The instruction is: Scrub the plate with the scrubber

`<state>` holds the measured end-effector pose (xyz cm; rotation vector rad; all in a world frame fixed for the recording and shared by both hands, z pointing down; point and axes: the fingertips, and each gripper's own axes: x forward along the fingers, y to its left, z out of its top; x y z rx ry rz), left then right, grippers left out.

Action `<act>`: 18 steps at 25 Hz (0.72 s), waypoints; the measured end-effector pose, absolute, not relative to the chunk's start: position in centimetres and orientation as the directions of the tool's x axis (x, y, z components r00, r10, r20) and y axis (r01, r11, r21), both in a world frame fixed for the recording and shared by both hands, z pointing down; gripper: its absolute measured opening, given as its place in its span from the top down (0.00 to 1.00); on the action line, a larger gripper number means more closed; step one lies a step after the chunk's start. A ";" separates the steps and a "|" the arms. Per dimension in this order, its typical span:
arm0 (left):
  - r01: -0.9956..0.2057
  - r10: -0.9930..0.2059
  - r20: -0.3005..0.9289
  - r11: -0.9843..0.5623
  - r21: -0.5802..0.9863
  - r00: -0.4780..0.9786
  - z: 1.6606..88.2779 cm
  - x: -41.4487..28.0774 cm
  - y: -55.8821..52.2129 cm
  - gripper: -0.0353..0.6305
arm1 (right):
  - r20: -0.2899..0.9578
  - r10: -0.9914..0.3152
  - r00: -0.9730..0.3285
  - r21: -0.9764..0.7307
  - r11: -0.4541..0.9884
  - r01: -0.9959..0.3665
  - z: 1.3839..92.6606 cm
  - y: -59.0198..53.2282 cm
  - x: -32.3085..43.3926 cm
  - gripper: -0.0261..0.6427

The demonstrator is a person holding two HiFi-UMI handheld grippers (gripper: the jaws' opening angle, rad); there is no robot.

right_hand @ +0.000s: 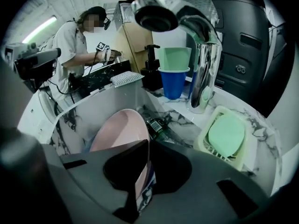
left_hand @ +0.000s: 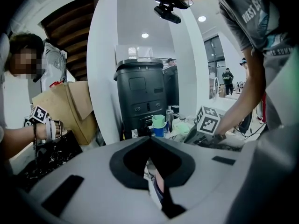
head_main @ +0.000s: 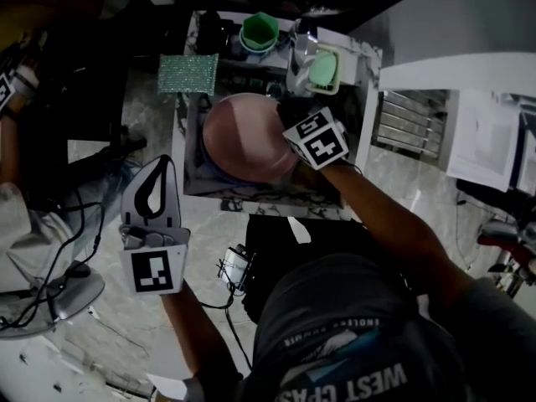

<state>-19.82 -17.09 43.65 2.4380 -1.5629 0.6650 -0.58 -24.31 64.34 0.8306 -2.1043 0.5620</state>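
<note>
- Right gripper view shows the right hand-held gripper (right_hand: 146, 157) with its jaws nearly together, pinching the near rim of the pink plate (right_hand: 119, 129). The plate stands tilted on edge just ahead of the jaws, inside the sink (right_hand: 117, 97), probably so that its face is open for scrubbing.
- Beyond and to the right of this hand-held gripper, the green scrubber (right_hand: 226, 133) lies in its pale tray (right_hand: 205, 146) on the marble bench (right_hand: 266, 129), beside the tap (right_hand: 205, 64). It is untouched, so scrubbing has not begun.
- The left hand-held gripper (left_hand: 150, 148) has its jaws shut on nothing and hangs well apart from the sink.
- By my reading, the left hand-held gripper is the free one and would have to fetch the scrubber across the plate while the right one steadies it.
- A thin rim pinch may slip if pressed hard.
</note>
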 end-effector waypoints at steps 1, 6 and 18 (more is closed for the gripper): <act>-0.895 -0.821 0.451 -0.434 -0.097 0.350 43.4 -19.8 -17.0 0.95 | 0.796 -0.368 -0.481 -0.120 0.682 -0.721 64.1 -24.2 -0.4 0.90; -0.900 -0.831 0.441 -0.423 -0.103 0.340 42.5 -19.7 -16.7 0.95 | 0.784 -0.366 -0.501 -0.170 0.650 -0.741 62.6 -23.5 0.6 0.90; -0.904 -0.847 0.422 -0.409 -0.126 0.324 40.8 -19.2 -15.5 0.95 | 0.729 -0.392 -0.561 -0.325 0.523 -0.788 59.5 -22.9 2.9 0.90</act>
